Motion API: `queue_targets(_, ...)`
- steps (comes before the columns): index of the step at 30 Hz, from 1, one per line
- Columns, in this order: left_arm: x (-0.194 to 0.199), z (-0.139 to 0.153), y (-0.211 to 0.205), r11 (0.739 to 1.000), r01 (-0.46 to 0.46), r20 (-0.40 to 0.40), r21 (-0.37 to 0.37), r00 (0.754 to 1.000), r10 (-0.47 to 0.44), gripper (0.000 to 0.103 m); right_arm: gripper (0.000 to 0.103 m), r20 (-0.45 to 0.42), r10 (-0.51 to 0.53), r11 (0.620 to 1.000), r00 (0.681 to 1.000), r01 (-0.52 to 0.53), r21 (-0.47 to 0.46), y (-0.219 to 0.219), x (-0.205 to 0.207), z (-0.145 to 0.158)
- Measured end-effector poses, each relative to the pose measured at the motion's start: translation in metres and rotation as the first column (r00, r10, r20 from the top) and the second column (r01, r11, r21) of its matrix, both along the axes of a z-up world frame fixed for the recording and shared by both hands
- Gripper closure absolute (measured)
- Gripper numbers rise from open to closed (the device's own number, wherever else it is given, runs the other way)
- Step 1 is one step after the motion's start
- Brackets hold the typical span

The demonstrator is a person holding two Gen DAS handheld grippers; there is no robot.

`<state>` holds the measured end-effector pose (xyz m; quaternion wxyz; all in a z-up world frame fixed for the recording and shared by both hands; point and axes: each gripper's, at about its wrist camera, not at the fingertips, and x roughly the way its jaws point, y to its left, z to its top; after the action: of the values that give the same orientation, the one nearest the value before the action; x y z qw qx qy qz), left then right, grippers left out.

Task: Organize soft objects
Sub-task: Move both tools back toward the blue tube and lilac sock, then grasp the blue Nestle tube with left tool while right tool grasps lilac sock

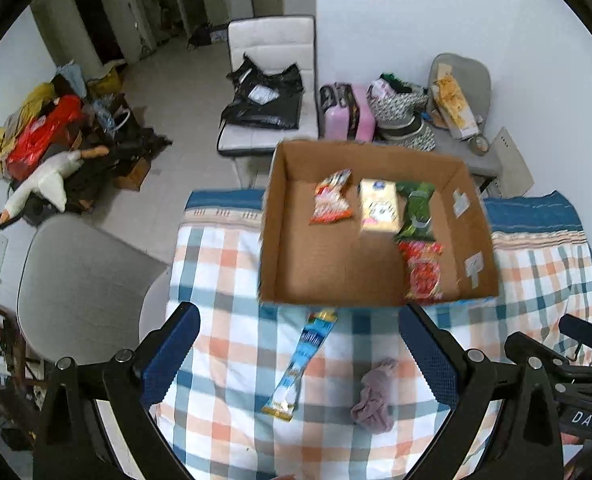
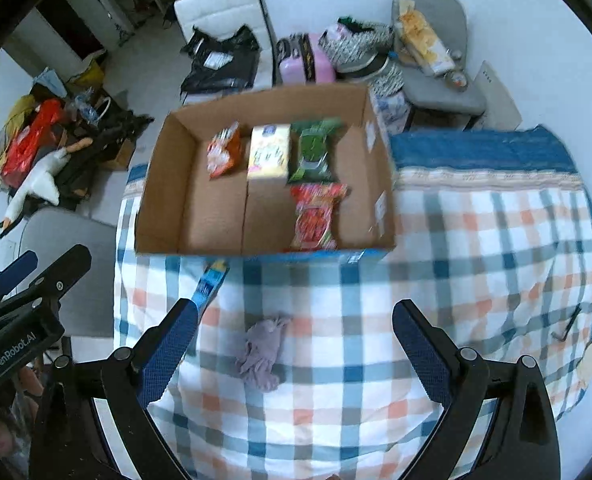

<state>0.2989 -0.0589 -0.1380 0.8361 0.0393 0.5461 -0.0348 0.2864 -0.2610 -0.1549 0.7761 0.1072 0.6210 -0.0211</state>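
Nearest your cameras are the blue pads of each claw. Your left gripper is spread wide and holds nothing; your right gripper is just as wide, also empty. In the right view your left tool's body reads "GenRobot.AI"; in the left view the right tool shows "DAS".

Under both claws lies the checked cloth. On it, between the fingers of each gripper, sits a crumpled lilac rag, touched by neither. Just beside it lies a long blue packet, its far end at the box's near wall; its print is too blurred to read.

Beyond them stands the open cardboard box. Inside: an orange bag, a yellow pack, a green bag and a red bag, with the red one nearest you. Their labels are blurred.

Past the table are a white chair with black bags, a pink case and a stuffed goose on the floor.
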Motion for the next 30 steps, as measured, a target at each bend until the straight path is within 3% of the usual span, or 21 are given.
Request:
queue_targets(4, -0.014, -0.040, 0.021, 0.998, -0.037, -0.053, 0.046, 0.998, 0.039, 0.001, 0.003, -0.123, 0.026, 0.999, 0.992, -0.020, 0.048, 0.020, -0.012, -0.060)
queue_targets(9, -0.028, -0.106, 0.043, 0.988, -0.085, -0.168, 0.128, 0.980, 0.106, 0.001, 0.004, -0.313, 0.037, 0.990, 0.949, 0.007, 0.139, 0.047, -0.024, -0.161)
queue_targets(11, -0.028, -0.132, 0.050, 0.986, -0.088, -0.221, 0.141, 0.968, 0.118, 0.001, 0.009, -0.354, 0.030, 0.984, 0.935, 0.036, 0.176, 0.053, -0.026, -0.189)
queue_targets(14, -0.020, -0.158, 0.050, 0.985, -0.070, -0.260, 0.158, 0.959, 0.110, 0.001, 0.032, -0.419, 0.030, 0.978, 0.907, 0.059, 0.198, 0.062, -0.028, -0.227)
queue_targets(16, -0.013, -0.171, 0.043, 0.986, -0.048, -0.281, 0.158, 0.955, 0.092, 0.001, 0.057, -0.466, 0.039, 0.973, 0.884, 0.072, 0.219, 0.065, -0.033, -0.246)
queue_targets(18, -0.004, -0.188, 0.033, 0.987, 0.001, -0.305, 0.163, 0.951, 0.049, 0.001, 0.067, -0.473, 0.033, 0.971, 0.881, 0.084, 0.225, 0.063, -0.040, -0.251)
queue_targets(21, 0.009, -0.216, 0.016, 0.985, 0.076, -0.364, 0.155, 0.931, -0.015, 0.002, 0.070, -0.463, 0.025, 0.975, 0.886, 0.079, 0.206, 0.057, -0.047, -0.245)
queue_targets(23, 0.014, -0.236, 0.007, 0.983, 0.115, -0.408, 0.143, 0.912, -0.048, 0.011, 0.070, -0.460, 0.024, 0.980, 0.888, 0.071, 0.188, 0.051, -0.052, -0.240)
queue_targets(25, 0.017, -0.252, 0.002, 0.979, 0.137, -0.442, 0.148, 0.895, -0.059, 0.037, 0.070, -0.458, 0.019, 0.983, 0.889, 0.068, 0.173, 0.045, -0.054, -0.237)
queue_targets(26, 0.017, -0.259, 0.001, 0.982, 0.138, -0.465, 0.127, 0.883, -0.064, 0.046, 0.070, -0.460, 0.016, 0.983, 0.888, 0.070, 0.169, 0.042, -0.056, -0.236)
queue_targets(30, 0.007, -0.256, 0.001, 0.990, 0.102, -0.462, 0.096, 0.886, -0.046, 0.071, 0.070, -0.462, 0.004, 0.988, 0.887, 0.069, 0.141, 0.034, -0.062, -0.231)
